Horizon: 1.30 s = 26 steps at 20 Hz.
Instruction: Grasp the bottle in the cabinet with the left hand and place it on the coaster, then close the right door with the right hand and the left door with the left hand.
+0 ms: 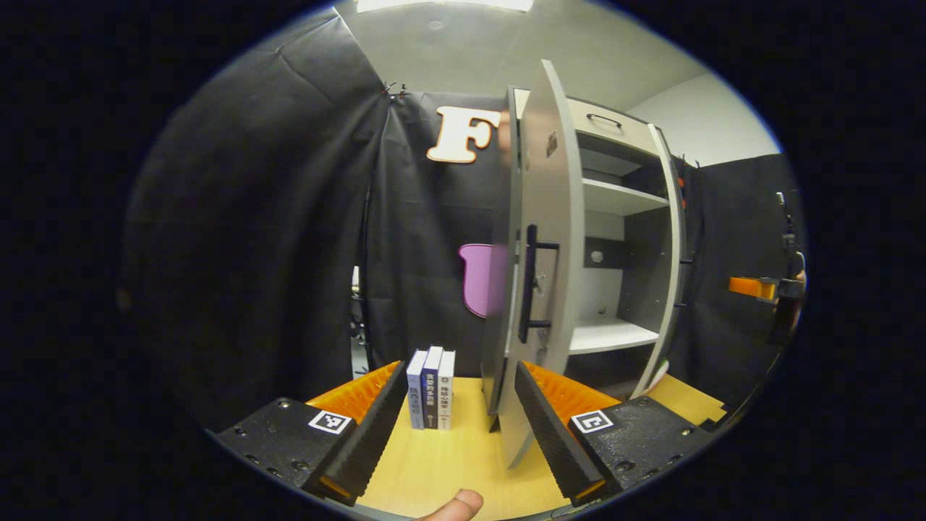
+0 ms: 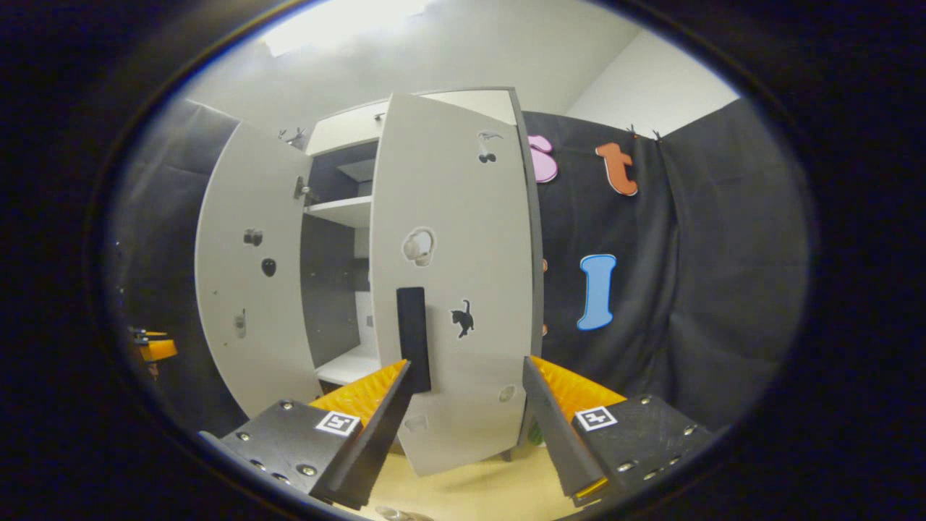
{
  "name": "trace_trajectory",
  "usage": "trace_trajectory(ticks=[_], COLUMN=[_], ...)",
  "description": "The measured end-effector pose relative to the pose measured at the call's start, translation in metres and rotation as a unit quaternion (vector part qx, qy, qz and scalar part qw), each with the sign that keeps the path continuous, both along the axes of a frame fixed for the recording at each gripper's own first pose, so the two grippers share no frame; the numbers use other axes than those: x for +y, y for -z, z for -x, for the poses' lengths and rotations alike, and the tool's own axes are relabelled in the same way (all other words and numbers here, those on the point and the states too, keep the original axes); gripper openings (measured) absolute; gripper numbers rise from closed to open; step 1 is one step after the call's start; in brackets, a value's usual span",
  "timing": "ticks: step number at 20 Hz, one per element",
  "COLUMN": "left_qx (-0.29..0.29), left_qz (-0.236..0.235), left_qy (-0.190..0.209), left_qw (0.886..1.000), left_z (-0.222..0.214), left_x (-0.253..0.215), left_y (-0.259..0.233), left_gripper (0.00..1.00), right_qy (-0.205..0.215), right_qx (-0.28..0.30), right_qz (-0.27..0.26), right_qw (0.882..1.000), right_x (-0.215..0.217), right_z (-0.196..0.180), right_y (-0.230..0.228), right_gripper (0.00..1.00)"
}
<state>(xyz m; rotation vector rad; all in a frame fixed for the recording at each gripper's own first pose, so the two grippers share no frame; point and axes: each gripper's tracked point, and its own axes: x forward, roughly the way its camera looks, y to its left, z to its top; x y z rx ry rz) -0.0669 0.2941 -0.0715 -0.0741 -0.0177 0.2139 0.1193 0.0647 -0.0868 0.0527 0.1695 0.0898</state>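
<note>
Left hand-held gripper (image 1: 463, 427): fingers standing wide apart, gripping nothing, hovering low over the pale wooden surface (image 1: 463, 463). The bottom edge of the cabinet's left door (image 1: 546, 239) is sitting between the fingers, close to the right one; contact cannot be confirmed. A fingertip (image 1: 456, 505) is showing at the lower edge of the left gripper view.

Right hand-held gripper (image 2: 466, 427): fingers also spread wide, empty. The right door (image 2: 452, 289) is filling the gap between them, its dark vertical handle (image 2: 413, 339) lying just beside the left finger; whether they are touching is unclear.

Cabinet (image 1: 622, 239): pale grey, both doors hanging partly open. Inside, white shelves (image 1: 611, 334) are showing bare where visible; a drawer with a dark handle (image 1: 604, 119) is sitting at the top. No bottle can be made out in the visible compartments, and much of the interior is hidden by the doors. Coaster cannot be made out.

Three books (image 1: 431, 391) are standing upright together on the surface, left of the cabinet. Spine print is too small to read. Small dark stickers, one cat-shaped (image 2: 463, 318), are dotting the right door.
</note>
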Motion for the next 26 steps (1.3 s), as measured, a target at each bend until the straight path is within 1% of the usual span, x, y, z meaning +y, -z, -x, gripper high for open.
trace_trajectory(ticks=[1, 2, 4, 5, 7, 8, 10, 12, 13, 14, 16, 17, 18, 19, 20, 21, 22, 23, 25, 26], left_qx=[0.001, -0.001, -0.008, -0.008, 0.001, 0.006, 0.011, 0.01, 0.009, 0.007, 0.014, 0.015, 0.019, 0.025, 0.027, 0.027, 0.028, 0.03, 0.034, 0.032], left_qz=[0.001, -0.002, -0.002, 0.005, 0.023, 0.032, 0.032, 0.019, 0.013, 0.008, 0.0, -0.001, -0.009, -0.028, -0.034, -0.024, -0.011, -0.005, -0.015, -0.021], left_qy=[-0.005, -0.004, -0.016, -0.018, -0.027, -0.034, -0.042, -0.042, -0.039, -0.035, -0.024, -0.011, -0.018, -0.031, -0.046, -0.054, -0.052, -0.045, -0.028, -0.018], left_qw=[1.0, 1.0, 1.0, 1.0, 0.999, 0.999, 0.999, 0.999, 0.999, 0.999, 1.0, 1.0, 1.0, 0.999, 0.998, 0.998, 0.998, 0.999, 0.999, 0.999], left_z=[-0.008, -0.016, -0.033, -0.041, -0.055, -0.061, -0.073, -0.084, -0.088, -0.092, -0.099, -0.104, -0.102, -0.106, -0.1, -0.099, -0.102, -0.104, -0.104, -0.107], left_x=[0.005, 0.009, 0.025, 0.029, 0.035, 0.038, 0.041, 0.041, 0.038, 0.035, 0.021, 0.009, 0.002, 0.004, 0.006, 0.004, -0.002, -0.007, -0.027, -0.037], left_y=[-0.002, -0.008, -0.022, -0.024, -0.029, -0.032, -0.039, -0.046, -0.048, -0.052, -0.056, -0.059, -0.063, -0.063, -0.064, -0.062, -0.062, -0.062, -0.06, -0.063], left_gripper=[0.94, 0.95, 0.95, 0.95, 0.95, 0.95, 0.95, 0.95, 0.95, 0.95, 0.96, 0.95, 0.94, 0.95, 0.9, 0.92, 0.92, 0.92, 0.93, 0.91], right_qy=[-0.004, -0.005, -0.019, -0.027, -0.049, -0.052, -0.033, -0.022, -0.021, -0.012, 0.005, 0.011, 0.014, 0.016, 0.02, 0.026, 0.03, 0.033, 0.041, 0.043], right_qx=[0.004, 0.005, 0.007, 0.005, 0.011, 0.017, 0.011, 0.01, 0.011, 0.004, -0.005, -0.009, -0.014, -0.019, -0.017, -0.014, -0.013, -0.014, -0.013, -0.014], right_qz=[0.012, 0.023, 0.035, 0.04, 0.038, 0.037, 0.03, 0.006, -0.002, -0.004, -0.002, 0.0, 0.004, 0.007, 0.008, 0.006, 0.003, 0.0, -0.009, -0.007], right_qw=[1.0, 1.0, 0.999, 0.999, 0.998, 0.998, 0.999, 1.0, 1.0, 1.0, 1.0, 1.0, 1.0, 1.0, 1.0, 1.0, 0.999, 0.999, 0.999, 0.999], right_x=[0.002, 0.002, 0.011, 0.015, 0.025, 0.028, 0.016, 0.015, 0.015, 0.01, -0.003, -0.008, -0.01, -0.012, -0.015, -0.019, -0.023, -0.027, -0.03, -0.032], right_z=[0.015, 0.032, 0.062, 0.078, 0.107, 0.119, 0.138, 0.157, 0.167, 0.178, 0.198, 0.208, 0.216, 0.224, 0.235, 0.243, 0.25, 0.252, 0.259, 0.259], right_y=[0.001, 0.001, 0.001, 0.001, 0.002, 0.005, -0.007, -0.015, -0.018, -0.024, -0.03, -0.032, -0.033, -0.031, -0.025, -0.02, -0.017, -0.016, -0.015, -0.013], right_gripper=[0.93, 0.93, 0.93, 0.89, 0.89, 0.93, 0.93, 0.93, 0.89, 0.92, 0.93, 0.93, 0.93, 0.93, 0.89, 0.89, 0.89, 0.93, 0.92, 0.92])
